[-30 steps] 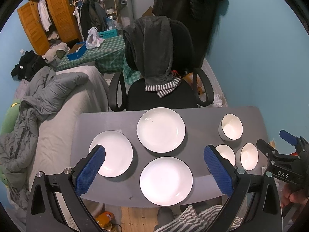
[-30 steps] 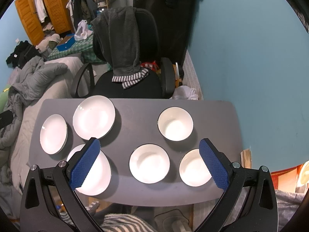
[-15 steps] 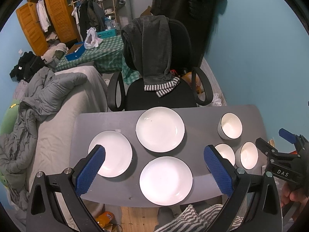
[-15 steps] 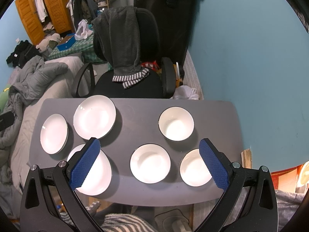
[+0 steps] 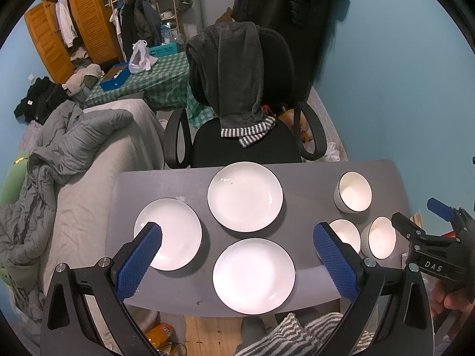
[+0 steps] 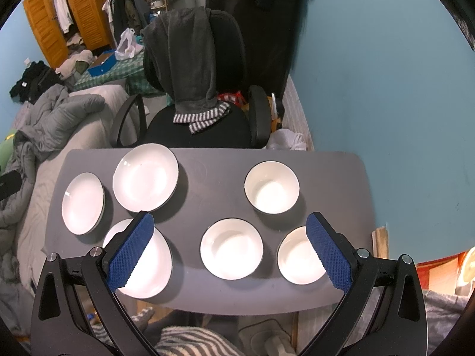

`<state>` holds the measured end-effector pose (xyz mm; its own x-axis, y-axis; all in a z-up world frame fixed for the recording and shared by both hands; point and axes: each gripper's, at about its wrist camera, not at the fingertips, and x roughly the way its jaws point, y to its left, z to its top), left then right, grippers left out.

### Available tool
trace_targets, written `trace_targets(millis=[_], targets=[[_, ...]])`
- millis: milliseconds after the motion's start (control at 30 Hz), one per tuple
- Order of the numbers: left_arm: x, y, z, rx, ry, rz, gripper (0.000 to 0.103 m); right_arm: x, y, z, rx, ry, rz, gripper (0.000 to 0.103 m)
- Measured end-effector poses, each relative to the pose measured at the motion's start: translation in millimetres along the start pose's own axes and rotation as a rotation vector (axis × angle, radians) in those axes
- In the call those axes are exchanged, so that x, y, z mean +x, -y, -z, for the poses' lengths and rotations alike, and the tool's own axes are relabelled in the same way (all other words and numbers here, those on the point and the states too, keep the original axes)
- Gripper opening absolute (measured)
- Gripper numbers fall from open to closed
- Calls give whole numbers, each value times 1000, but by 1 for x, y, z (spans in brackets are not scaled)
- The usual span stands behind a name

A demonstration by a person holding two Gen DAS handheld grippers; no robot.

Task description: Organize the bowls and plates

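Observation:
Three white plates lie on the grey table (image 5: 302,178): a far plate (image 5: 245,196), a left plate (image 5: 172,233) and a near plate (image 5: 253,276). Three white bowls stand at the right: a far bowl (image 5: 354,191), a middle bowl (image 5: 346,233) and a right bowl (image 5: 381,237). In the right wrist view the bowls are the far bowl (image 6: 271,187), the middle bowl (image 6: 231,248) and the right bowl (image 6: 299,256). My left gripper (image 5: 237,262) is open and empty above the near plate. My right gripper (image 6: 228,250) is open and empty above the middle bowl; it also shows in the left wrist view (image 5: 427,238).
A black office chair (image 5: 246,136) draped with a dark garment stands behind the table. A bed with a grey duvet (image 5: 68,148) is at the left. The blue wall (image 6: 386,89) is at the right. Striped cloth (image 6: 190,341) lies below the table's near edge.
Both views have shifted only slightly. The plates and bowls have not moved, and both grippers stay open.

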<state>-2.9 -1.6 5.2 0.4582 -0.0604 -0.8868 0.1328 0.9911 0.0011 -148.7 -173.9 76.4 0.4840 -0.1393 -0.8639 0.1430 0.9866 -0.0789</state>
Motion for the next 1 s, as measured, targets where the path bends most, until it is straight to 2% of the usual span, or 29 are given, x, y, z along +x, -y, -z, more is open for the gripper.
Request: trace_targets(millis=[1000], targets=[[1, -7, 0, -23, 8, 22, 103, 3, -4, -4, -12, -2, -5, 101]])
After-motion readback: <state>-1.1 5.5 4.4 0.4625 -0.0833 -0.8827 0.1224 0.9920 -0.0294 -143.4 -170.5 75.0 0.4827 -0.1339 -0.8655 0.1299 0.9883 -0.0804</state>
